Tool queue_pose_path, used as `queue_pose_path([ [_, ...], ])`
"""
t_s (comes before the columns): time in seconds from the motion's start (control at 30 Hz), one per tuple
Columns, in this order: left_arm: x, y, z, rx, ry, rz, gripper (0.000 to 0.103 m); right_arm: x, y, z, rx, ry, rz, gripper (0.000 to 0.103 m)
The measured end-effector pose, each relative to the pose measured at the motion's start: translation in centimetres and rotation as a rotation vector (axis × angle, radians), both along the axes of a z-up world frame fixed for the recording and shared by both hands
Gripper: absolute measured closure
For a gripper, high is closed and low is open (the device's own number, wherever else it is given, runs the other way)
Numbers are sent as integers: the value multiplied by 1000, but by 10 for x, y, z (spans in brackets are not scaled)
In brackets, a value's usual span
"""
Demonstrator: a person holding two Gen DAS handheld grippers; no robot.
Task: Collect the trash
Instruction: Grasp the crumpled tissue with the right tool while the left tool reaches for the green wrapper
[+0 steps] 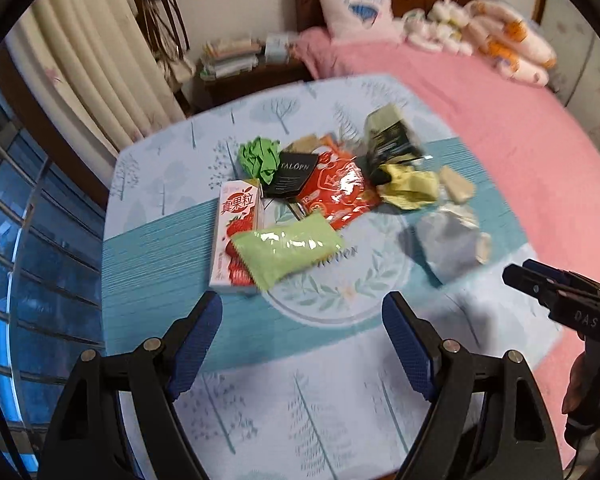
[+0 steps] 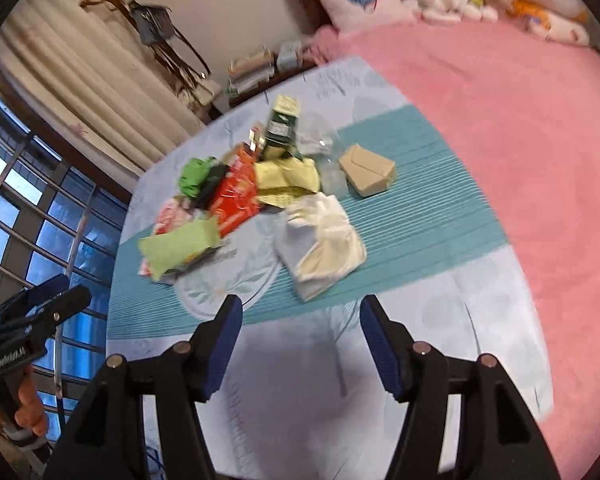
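Note:
A pile of trash lies on a blue patterned tablecloth (image 1: 152, 264). It holds a strawberry drink carton (image 1: 236, 228), a light green wrapper (image 1: 288, 248), an orange-red packet (image 1: 336, 188), a black card (image 1: 292, 174), crumpled green paper (image 1: 260, 156), a yellow wrapper (image 1: 410, 186), a dark green box (image 1: 392, 136) and a white plastic bag (image 1: 448, 240). My left gripper (image 1: 302, 312) is open and empty, just short of the pile. My right gripper (image 2: 300, 316) is open and empty, near the white bag (image 2: 324, 236). A tan folded carton (image 2: 368, 176) lies at the pile's right.
A pink bed (image 2: 500, 120) lies right of and behind the table, with a pillow (image 1: 356, 8) and stuffed toys (image 1: 500, 40). A curtain (image 1: 88, 68) and a barred window (image 1: 28, 248) are on the left. A nightstand with stacked books (image 1: 232, 60) stands behind the table.

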State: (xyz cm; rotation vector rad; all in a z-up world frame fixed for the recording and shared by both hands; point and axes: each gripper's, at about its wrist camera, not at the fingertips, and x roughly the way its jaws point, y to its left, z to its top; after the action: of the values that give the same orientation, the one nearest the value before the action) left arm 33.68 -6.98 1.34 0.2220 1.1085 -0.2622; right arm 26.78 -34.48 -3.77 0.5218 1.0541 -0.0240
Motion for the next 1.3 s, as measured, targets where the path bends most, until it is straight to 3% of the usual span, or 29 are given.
queue_pose_path([
  [0.17, 49, -18, -33, 85, 90, -19, 22, 52, -16, -44, 36, 73, 121, 39],
  [0.37, 82, -29, -73, 209, 185, -62, 22, 87, -19, -75, 83, 133, 219, 39],
  [0.6, 99, -42, -107, 262, 252, -71, 22, 102, -15, -75, 63, 86, 321, 40],
  [0.67, 103, -46, -115, 281, 265, -72, 22, 106, -15, -76, 65, 84, 351, 47],
  [0.93, 119, -57, -132, 319, 291, -60, 23, 106, -23, -77, 93, 80, 392, 53],
  [1.0, 121, -60, -132, 309, 285, -55, 25, 105, -25, -77, 98, 80, 391, 54],
  [1.1, 121, -63, -136, 271, 325, -53, 50, 103, -27, -77, 101, 79, 387, 57],
  [1.3, 106, -68, -143, 256, 336, -51, 64, 97, -28, -76, 89, 72, 375, 60],
])
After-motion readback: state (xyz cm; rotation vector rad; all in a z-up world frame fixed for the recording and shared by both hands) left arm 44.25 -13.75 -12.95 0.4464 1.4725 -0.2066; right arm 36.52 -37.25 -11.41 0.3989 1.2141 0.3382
